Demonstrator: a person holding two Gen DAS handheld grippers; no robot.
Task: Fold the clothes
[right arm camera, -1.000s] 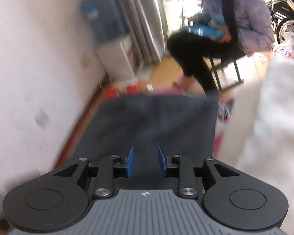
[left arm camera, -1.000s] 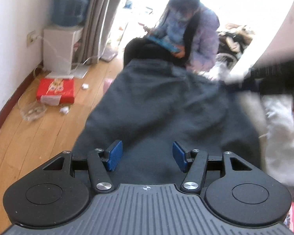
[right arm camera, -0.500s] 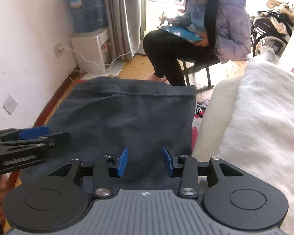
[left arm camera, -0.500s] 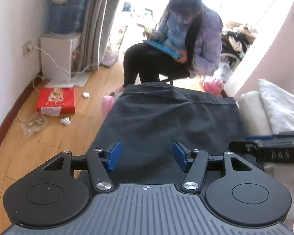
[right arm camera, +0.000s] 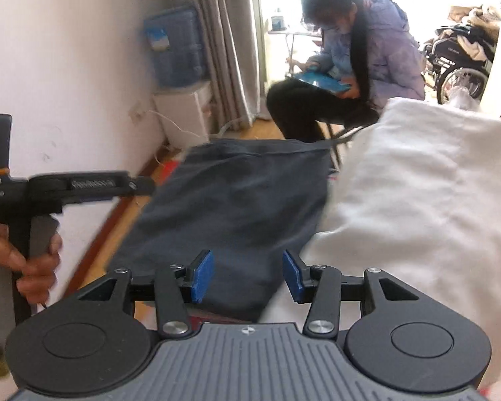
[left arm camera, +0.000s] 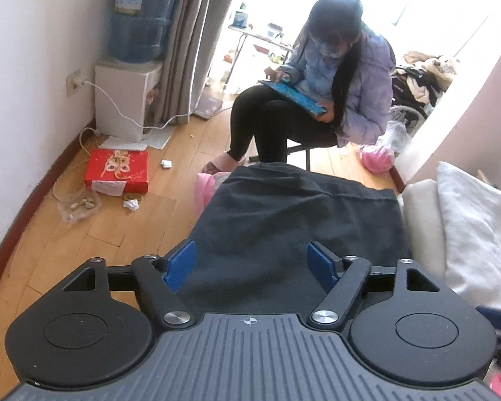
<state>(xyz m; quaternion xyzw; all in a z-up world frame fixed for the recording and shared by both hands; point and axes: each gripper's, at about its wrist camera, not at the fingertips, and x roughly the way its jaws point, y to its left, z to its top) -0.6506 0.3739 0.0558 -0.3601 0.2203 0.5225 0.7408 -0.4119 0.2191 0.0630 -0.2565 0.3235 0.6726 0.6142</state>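
My left gripper (left arm camera: 252, 265) and right gripper (right arm camera: 247, 275) are both opening, nothing between their pads, above the dark folded garment (left arm camera: 300, 220) lying flat beside white bedding (right arm camera: 417, 183).

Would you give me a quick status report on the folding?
Both grippers, left and right, opening, nothing between pads. Dark garment lies flat. White bedding alongside.

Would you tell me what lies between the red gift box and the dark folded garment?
In the left wrist view: bare wooden floor with crumpled white paper.

One dark garment (left arm camera: 297, 220), two tools (left arm camera: 252, 264), one person (left arm camera: 320, 80).
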